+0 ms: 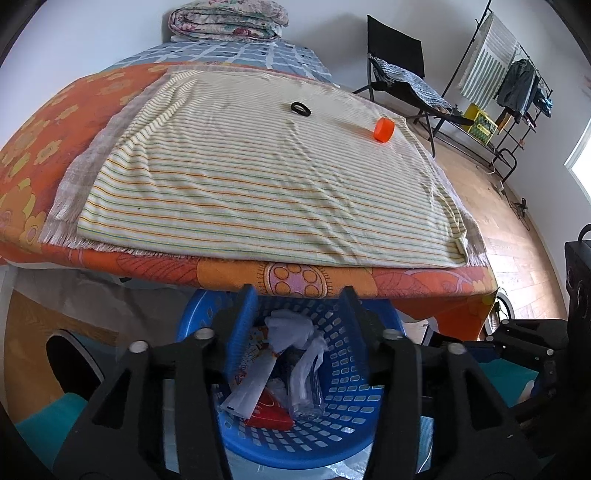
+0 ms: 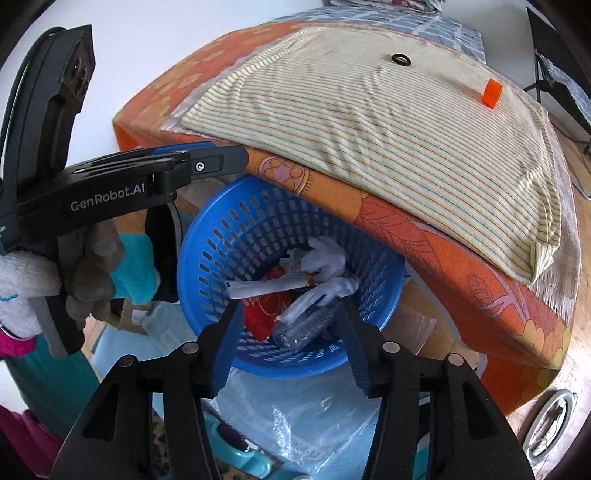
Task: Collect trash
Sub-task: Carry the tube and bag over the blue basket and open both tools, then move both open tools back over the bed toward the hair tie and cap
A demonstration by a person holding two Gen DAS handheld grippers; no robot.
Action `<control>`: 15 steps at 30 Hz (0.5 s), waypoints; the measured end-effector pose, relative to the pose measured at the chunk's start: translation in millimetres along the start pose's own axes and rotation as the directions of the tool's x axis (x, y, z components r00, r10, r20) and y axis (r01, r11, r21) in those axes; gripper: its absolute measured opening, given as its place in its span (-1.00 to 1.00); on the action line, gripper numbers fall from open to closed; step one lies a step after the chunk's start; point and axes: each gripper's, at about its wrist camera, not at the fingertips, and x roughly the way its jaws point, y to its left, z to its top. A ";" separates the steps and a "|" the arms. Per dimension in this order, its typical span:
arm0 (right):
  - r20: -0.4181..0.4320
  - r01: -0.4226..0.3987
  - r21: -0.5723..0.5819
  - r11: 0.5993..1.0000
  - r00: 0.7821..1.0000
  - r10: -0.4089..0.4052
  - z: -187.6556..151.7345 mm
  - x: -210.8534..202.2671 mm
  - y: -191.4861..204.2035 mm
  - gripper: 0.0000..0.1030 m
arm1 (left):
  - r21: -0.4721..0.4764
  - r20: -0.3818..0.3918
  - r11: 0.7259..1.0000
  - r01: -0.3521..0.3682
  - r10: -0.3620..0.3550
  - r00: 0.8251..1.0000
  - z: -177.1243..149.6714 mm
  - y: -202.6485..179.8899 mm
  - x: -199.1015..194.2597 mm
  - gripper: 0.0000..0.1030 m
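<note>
1. Sitting on the floor below the bed's near edge, the blue basket [image 2: 207, 266] already holds the gathered trash: crumpled white tissue [image 2: 325, 254], a rolled paper [image 2: 266, 287], a red wrapper [image 2: 258, 314] and a clear plastic bottle [image 2: 306, 325].
2. Most of the collecting looks done; an orange cap [image 1: 384, 130] and a black ring [image 1: 300, 108] lie well apart on the striped cloth [image 1: 258, 177] and may be what remains.
3. The left gripper [image 1: 301, 321] hangs over the basket, jaws spread wide and empty.
4. The right gripper [image 2: 286, 332] does likewise, wide open, nothing between its fingers.
5. Under the cloth lies an orange flowered bedspread [image 1: 44, 147], with a folded quilt [image 1: 229, 18] at the far end.
6. Beyond stand a black folding chair [image 1: 399, 70], a clothes rack [image 1: 517, 85] and a wooden floor [image 1: 517, 236].
</note>
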 end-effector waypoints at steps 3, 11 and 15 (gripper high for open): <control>0.003 0.009 0.007 1.000 1.000 -0.009 1.0 -1.0 -1.4 0.03 | -0.007 0.012 1.000 -0.011 0.011 1.000 1.4 0.8 -1.5 0.18; 0.027 0.039 0.043 0.998 0.999 -0.040 4.1 -6.8 -8.2 0.15 | -0.015 0.014 1.000 -0.015 0.015 1.000 6.1 2.2 -2.0 0.43; 0.038 0.054 0.067 0.996 0.998 -0.057 7.6 -10.4 -12.1 0.15 | -0.015 0.017 1.000 -0.014 0.015 1.000 7.2 2.1 -2.7 0.43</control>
